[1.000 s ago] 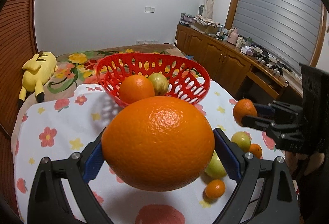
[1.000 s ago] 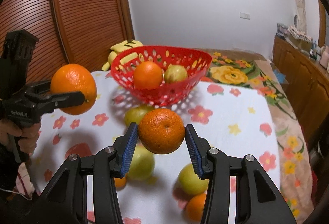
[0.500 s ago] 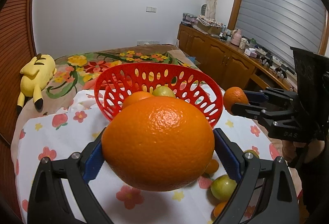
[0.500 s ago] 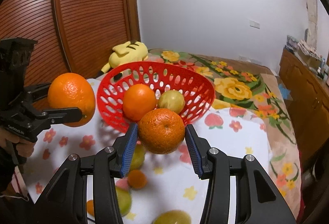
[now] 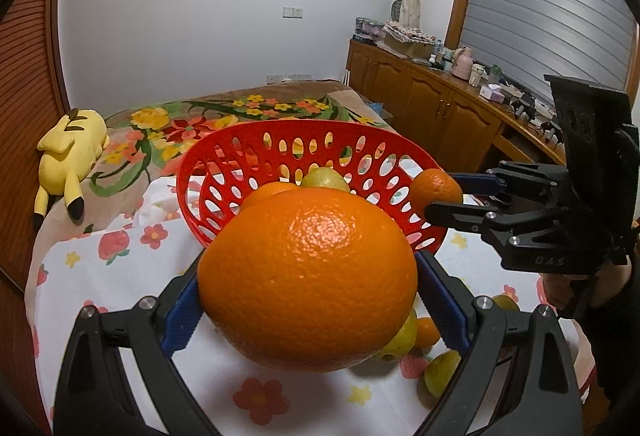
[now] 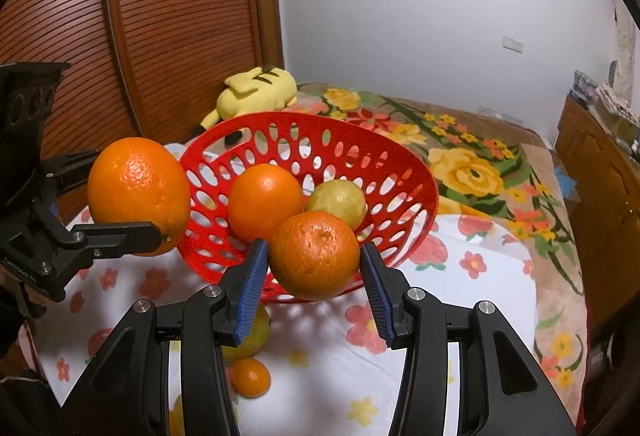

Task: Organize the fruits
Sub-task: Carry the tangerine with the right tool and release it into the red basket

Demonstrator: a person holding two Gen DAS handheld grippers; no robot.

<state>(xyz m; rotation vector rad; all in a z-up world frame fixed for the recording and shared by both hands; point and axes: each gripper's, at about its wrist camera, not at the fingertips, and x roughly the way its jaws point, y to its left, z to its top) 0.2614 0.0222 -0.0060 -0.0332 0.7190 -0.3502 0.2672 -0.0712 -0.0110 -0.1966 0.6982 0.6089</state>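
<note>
Carried two fruits to red basket [image 6: 420, 172]: left hand-held gripper [image 5: 308, 300] clamped on large orange [image 5: 308, 288], right hand-held gripper [image 6: 316, 276] on small orange [image 6: 314, 254], both near front rim. Next: clear rim, then release inside

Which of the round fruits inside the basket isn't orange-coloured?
The yellow-green fruit at the right inside the red basket; the orange beside it is plain orange.

hidden: basket orange [image 5: 267, 192] mostly behind big orange [image 5: 308, 292] | green fruits [image 5: 442, 376] partly behind left claw's [image 5: 308, 310] finger | cabinet-top items [image 5: 476, 74] too small to tell | right-wrist view: green fruit [image 6: 250, 336] behind right claw's [image 6: 316, 290] finger
</note>
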